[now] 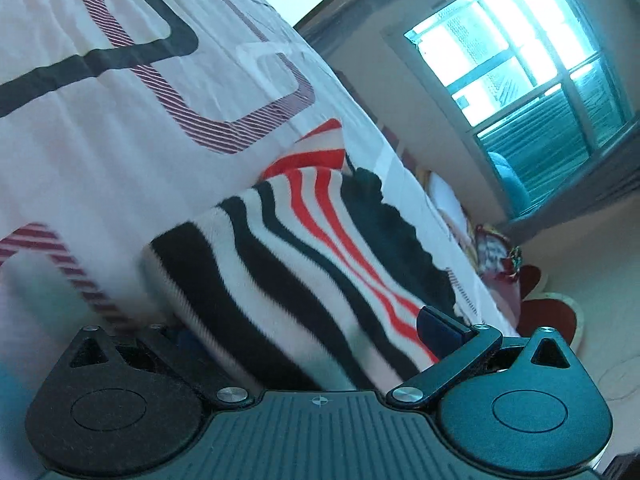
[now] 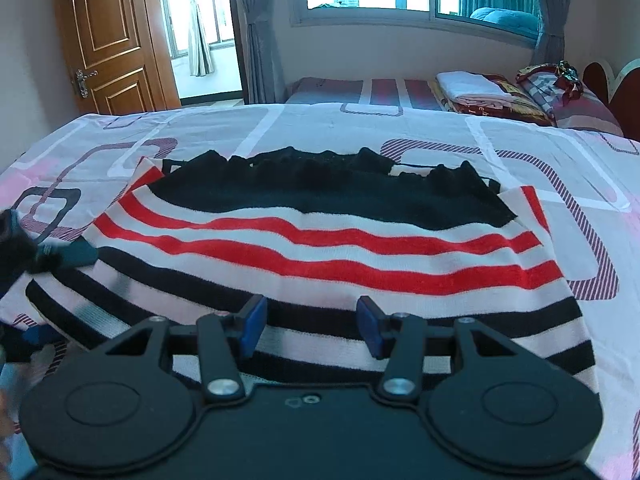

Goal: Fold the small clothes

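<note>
1. You are working a striped knitted garment [image 2: 320, 248] lying on the patterned bedsheet [image 2: 440, 128], black scalloped hem at the far side, red stripes across the middle, black-and-white stripes nearest you. It appears already doubled over once; a layer edge is showing at the far left corner.

2. You are holding the right gripper [image 2: 312, 326] low over the near edge of the garment, its blue pads standing apart with striped cloth visible in the gap. The pads are not pressing on anything: it is open, gripping nothing.

3. The left gripper [image 1: 304, 336] is spread wide, with the garment's left end lying between its fingers. Only the right-hand pad shows clearly; the other is blurred and partly behind cloth. Judged open, not yet clamped.

4. In the right wrist view the left gripper is showing as a blurred dark shape at the far left edge of the garment, tilted.

5. Recommendation: you are probably setting up the next fold. Be taking both layers at the left end before closing, or the lower layer will be dragging behind.

6. Keep the right gripper pinning or catching the near edge squarely, so stripes are staying aligned.

7. Risk: the knit is soft and will be sagging if lifted from one corner only.
</note>
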A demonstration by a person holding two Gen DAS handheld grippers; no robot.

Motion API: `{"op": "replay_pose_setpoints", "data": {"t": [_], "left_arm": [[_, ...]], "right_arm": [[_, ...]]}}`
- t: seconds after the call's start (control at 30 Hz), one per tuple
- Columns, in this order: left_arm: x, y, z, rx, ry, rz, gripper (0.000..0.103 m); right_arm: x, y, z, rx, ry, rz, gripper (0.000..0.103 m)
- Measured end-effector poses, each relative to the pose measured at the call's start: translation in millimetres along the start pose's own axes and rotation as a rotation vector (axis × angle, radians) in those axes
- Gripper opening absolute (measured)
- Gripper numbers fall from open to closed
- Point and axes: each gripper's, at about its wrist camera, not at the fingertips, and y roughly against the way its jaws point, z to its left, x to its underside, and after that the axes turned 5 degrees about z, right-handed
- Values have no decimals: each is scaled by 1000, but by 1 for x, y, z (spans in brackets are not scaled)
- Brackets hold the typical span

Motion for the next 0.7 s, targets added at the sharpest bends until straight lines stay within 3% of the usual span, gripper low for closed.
{"op": "replay_pose_setpoints", "data": {"t": [0.13,0.17,0.2,0.27,0.3,0.43,0.53,0.63,0.7], "left_arm": [[-8,-7,-1,-2,30,2,103],[-8,-6,0,-6,34,0,96],[-9,-6,0,-28,36,-5,71],[-11,-8,11,-30,90,4,43],[-12,-10,16,-24,128,13,40],[-11,-11,12,-24,120,6,40],[-13,-10,7,-16,94,7,27],[-14,-3,-13,6,13,-17,20],[-16,2,-34,34,-79,-34,19]], "right_arm": [[-1,-4,0,-2,4,-1,49],[-1,-5,0,-2,6,-4,49],[-1,-5,0,-1,8,-9,49],[-3,-6,1,0,12,-18,49],[-3,-5,1,2,13,-25,49],[-8,-6,1,2,18,-29,48],[-13,-5,1,16,21,-49,46],[-17,-4,0,68,32,-73,41],[-12,-21,0,98,65,-5,42]]}}
